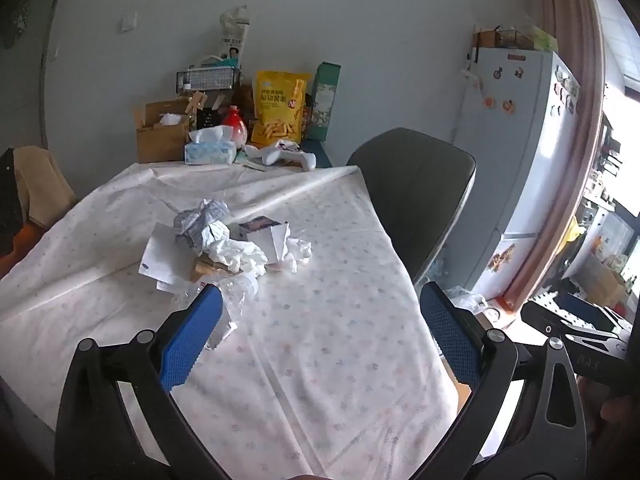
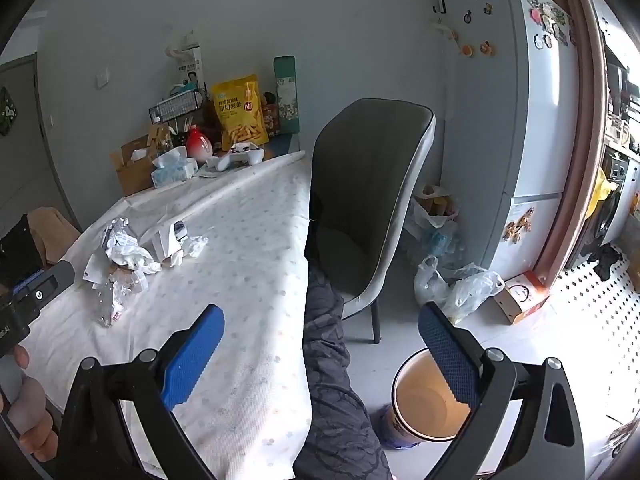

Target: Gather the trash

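Both the left gripper (image 1: pixel 320 336) and the right gripper (image 2: pixel 320 354) stand wide apart and hold nothing, hovering over the near end of the table (image 1: pixel 320 360). Beyond them, mid-table and to the left, lies the trash pile (image 1: pixel 228 244) — crumpled paper, tissue, a small carton, clear plastic wrap (image 1: pixel 236 296) nearest the left finger. It all looks light, soft and crushable — best pinched at a bunched fold.

Crumpled paper trash pile (image 1: pixel 224 240) mid-table, empty open bin (image 2: pixel 430 400) on floor

We see a table (image 1: pixel 320 360) w/ dotted white cloth. Mid-table lies a trash pile (image 1: pixel 224 240): crumpled paper, tissues, small carton, clear plastic. Far end: tissue box (image 1: pixel 210 151), yellow snack bag (image 1: pixel 278 108), cardboard box (image 1: pixel 162 138).
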Motion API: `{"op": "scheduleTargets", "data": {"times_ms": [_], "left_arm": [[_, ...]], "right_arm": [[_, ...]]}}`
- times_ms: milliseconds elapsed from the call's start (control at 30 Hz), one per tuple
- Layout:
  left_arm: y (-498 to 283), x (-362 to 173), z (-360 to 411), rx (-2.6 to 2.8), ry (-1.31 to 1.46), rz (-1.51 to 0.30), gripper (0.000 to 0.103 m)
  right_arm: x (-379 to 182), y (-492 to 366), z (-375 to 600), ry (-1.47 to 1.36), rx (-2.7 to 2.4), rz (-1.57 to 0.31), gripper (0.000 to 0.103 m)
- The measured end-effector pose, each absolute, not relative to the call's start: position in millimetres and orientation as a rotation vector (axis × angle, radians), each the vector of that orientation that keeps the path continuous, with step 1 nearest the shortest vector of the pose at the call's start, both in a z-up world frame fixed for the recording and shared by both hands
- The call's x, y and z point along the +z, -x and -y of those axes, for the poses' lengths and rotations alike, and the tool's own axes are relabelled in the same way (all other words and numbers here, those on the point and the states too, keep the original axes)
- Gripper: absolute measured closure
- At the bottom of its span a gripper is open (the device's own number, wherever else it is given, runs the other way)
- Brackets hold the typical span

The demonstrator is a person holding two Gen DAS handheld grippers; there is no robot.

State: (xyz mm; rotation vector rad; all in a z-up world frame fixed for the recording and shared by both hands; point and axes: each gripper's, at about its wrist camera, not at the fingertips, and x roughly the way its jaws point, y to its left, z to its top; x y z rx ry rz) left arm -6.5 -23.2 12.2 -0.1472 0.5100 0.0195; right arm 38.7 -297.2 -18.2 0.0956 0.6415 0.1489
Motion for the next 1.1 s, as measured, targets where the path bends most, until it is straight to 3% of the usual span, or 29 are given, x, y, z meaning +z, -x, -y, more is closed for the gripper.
{"op": "scheduleTargets", "data": {"times_ms": [1100], "left_arm": [[4.5, 3.2, 14.2, 0.051, 0.17, -0.522, 0.005]], "right_arm": [[-20.0, -38.4, 297.9, -0.105, 0.153, -0.636, 0.008]]}}
